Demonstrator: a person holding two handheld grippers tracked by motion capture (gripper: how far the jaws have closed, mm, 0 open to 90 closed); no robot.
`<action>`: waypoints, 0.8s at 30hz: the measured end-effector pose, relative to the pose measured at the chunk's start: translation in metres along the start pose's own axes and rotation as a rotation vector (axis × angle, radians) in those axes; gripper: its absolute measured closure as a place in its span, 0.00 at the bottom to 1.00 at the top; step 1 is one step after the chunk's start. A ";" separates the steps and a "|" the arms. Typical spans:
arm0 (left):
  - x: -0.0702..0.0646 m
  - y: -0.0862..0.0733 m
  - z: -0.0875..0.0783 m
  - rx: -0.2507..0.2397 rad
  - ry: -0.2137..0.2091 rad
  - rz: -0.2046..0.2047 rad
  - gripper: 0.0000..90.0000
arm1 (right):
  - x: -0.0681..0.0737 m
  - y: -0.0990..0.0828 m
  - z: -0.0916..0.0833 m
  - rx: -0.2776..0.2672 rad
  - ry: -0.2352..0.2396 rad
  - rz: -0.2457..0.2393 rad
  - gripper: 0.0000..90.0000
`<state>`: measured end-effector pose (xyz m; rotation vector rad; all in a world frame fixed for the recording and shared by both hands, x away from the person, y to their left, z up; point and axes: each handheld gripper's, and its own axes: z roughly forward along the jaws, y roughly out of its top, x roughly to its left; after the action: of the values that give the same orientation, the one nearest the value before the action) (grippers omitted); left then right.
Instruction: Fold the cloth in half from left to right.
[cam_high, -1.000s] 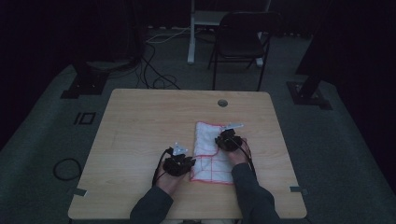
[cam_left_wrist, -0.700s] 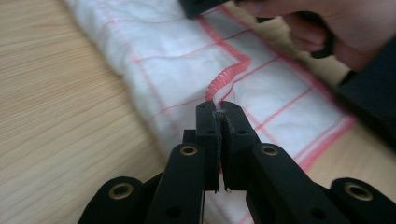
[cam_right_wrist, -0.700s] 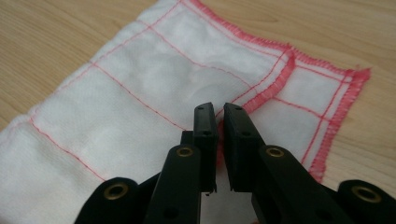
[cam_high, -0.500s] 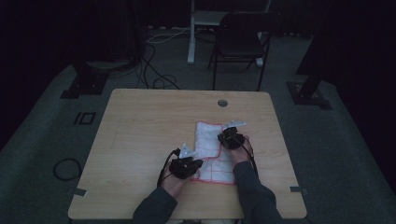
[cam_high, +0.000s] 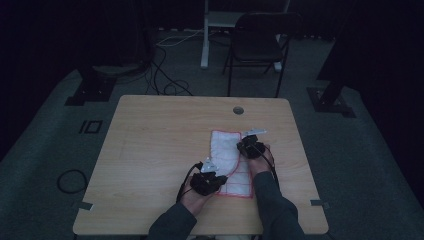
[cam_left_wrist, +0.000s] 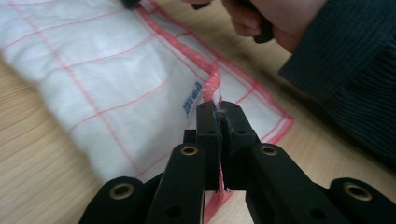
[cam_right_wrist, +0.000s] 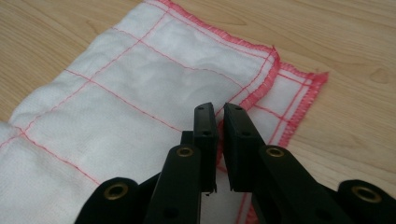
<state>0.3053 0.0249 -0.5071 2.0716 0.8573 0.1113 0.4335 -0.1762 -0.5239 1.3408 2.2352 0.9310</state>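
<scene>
A white cloth (cam_high: 232, 150) with red grid lines and a red hem lies on the wooden table (cam_high: 160, 140), right of centre. My left gripper (cam_high: 220, 174) is at the cloth's near left part. In the left gripper view it (cam_left_wrist: 218, 109) is shut on the red hem, which rises pinched between the jaws above the cloth (cam_left_wrist: 116, 79). My right gripper (cam_high: 244, 145) is at the cloth's far right part. In the right gripper view it (cam_right_wrist: 219, 111) hovers over a folded-over hem of the cloth (cam_right_wrist: 140, 93), jaws a narrow gap apart. The other hand's sleeve (cam_left_wrist: 345, 70) is close by.
A round cable hole (cam_high: 238, 110) sits at the table's far edge. Behind the table stand a dark folding chair (cam_high: 260, 45) and a white stand (cam_high: 206, 35), with cables (cam_high: 165, 75) on the floor. Bare wood spreads left of the cloth.
My left gripper has moved right and slightly toward the person, drawing the cloth's left edge over. The right gripper has hardly shifted.
</scene>
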 end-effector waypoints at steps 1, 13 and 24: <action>-0.003 0.002 0.003 0.003 -0.008 0.011 0.98 | -0.003 0.000 -0.002 -0.004 -0.006 -0.004 0.94; -0.020 0.009 0.018 0.008 -0.054 0.027 0.98 | -0.017 -0.006 -0.009 -0.004 -0.035 0.005 0.94; -0.030 0.009 0.031 0.025 -0.073 0.038 0.98 | -0.024 -0.008 -0.014 -0.009 -0.048 0.011 0.94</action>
<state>0.2992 -0.0181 -0.5124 2.1026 0.7783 0.0455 0.4309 -0.2047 -0.5202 1.3586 2.1876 0.9024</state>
